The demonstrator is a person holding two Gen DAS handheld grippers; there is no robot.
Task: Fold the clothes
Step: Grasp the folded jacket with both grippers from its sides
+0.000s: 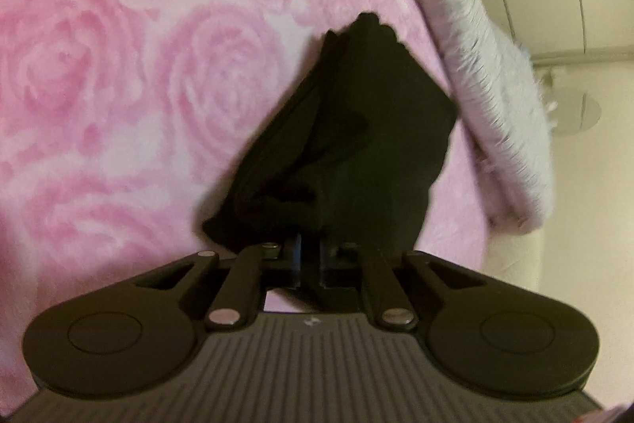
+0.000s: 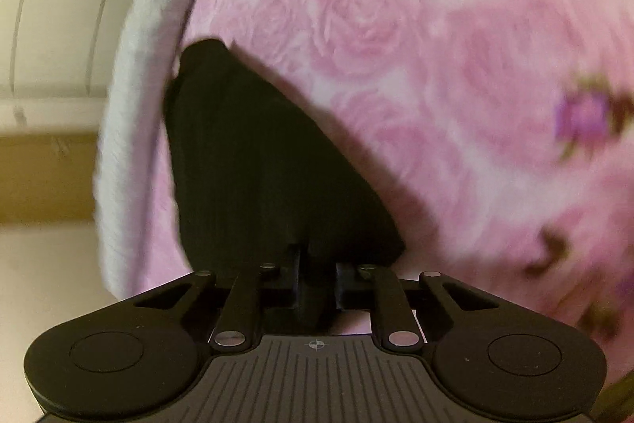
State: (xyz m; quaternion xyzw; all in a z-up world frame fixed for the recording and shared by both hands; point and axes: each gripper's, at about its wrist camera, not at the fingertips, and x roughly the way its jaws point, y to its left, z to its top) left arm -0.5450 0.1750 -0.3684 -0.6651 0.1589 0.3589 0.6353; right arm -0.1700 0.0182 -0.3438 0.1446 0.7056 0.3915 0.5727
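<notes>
While a black garment (image 1: 348,129) hangs bunched and draped over a pink rose-patterned blanket (image 1: 119,86), the left gripper (image 1: 311,252) pinches one edge of it, jaws clamped on the cloth, and the right gripper (image 2: 317,272) grips another edge the same way; a white fluffy blanket border (image 1: 495,98) runs just beside the garment

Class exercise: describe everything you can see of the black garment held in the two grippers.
The black garment is plain, dark, soft-looking cloth, bunched into folds. The left gripper and the right gripper each pinch an edge, and it stretches away from them over the pink rose-patterned blanket, near its white fluffy border. Its type cannot be told.
</notes>
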